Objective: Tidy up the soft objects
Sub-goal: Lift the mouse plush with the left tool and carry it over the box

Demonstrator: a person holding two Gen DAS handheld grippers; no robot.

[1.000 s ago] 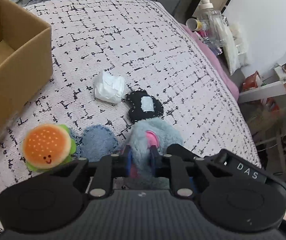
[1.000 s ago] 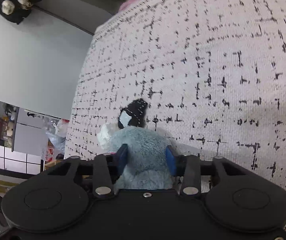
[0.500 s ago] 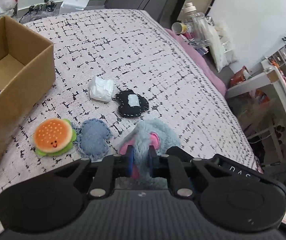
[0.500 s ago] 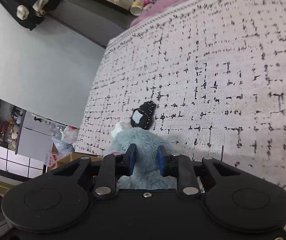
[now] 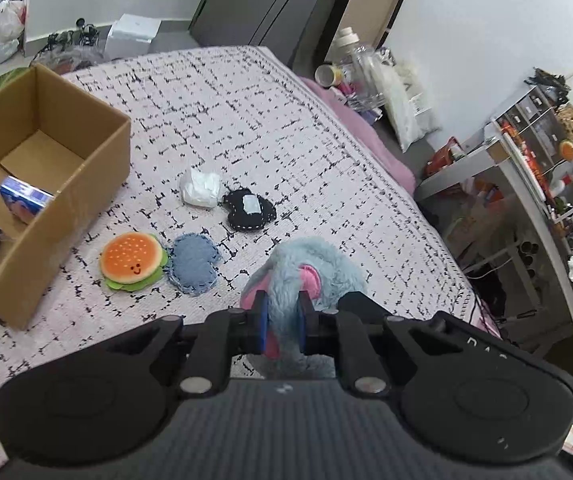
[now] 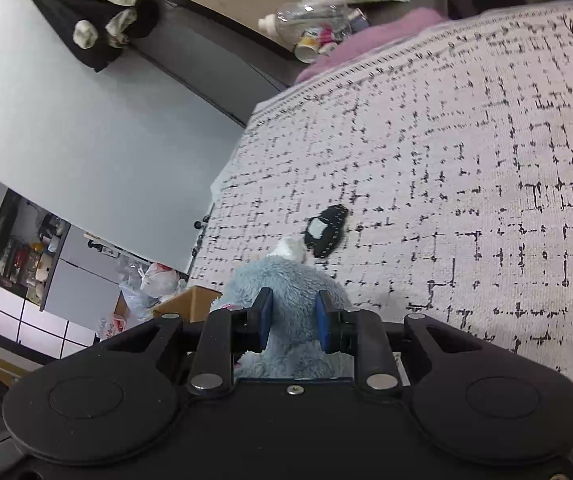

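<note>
A fluffy blue plush toy (image 5: pixel 314 264) with pink ears hangs above the checked bedspread (image 5: pixel 246 128). My left gripper (image 5: pixel 282 320) is shut on a tuft of its fur near a pink ear. My right gripper (image 6: pixel 292 322) is shut on the plush toy's (image 6: pixel 286 284) blue body from the other side. On the bed lie a burger plush (image 5: pixel 132 261), a denim pad (image 5: pixel 194 262), a black pad with a white patch (image 5: pixel 248 210) and a white crumpled bundle (image 5: pixel 200 188). An open cardboard box (image 5: pixel 66 200) stands at the left.
The box holds a blue packet (image 5: pixel 24 199). Beyond the bed's right edge stand a cluttered shelf unit (image 5: pixel 546 168), bottles and bags (image 5: pixel 362 80). In the right wrist view the black pad (image 6: pixel 324 232) lies ahead and a wide stretch of bedspread (image 6: pixel 466 200) spreads to the right.
Both grippers have risen and lifted the blue plush off the bedspread. The right gripper's jaws closed tighter on its body. More of the box's inside and the room shows now.
</note>
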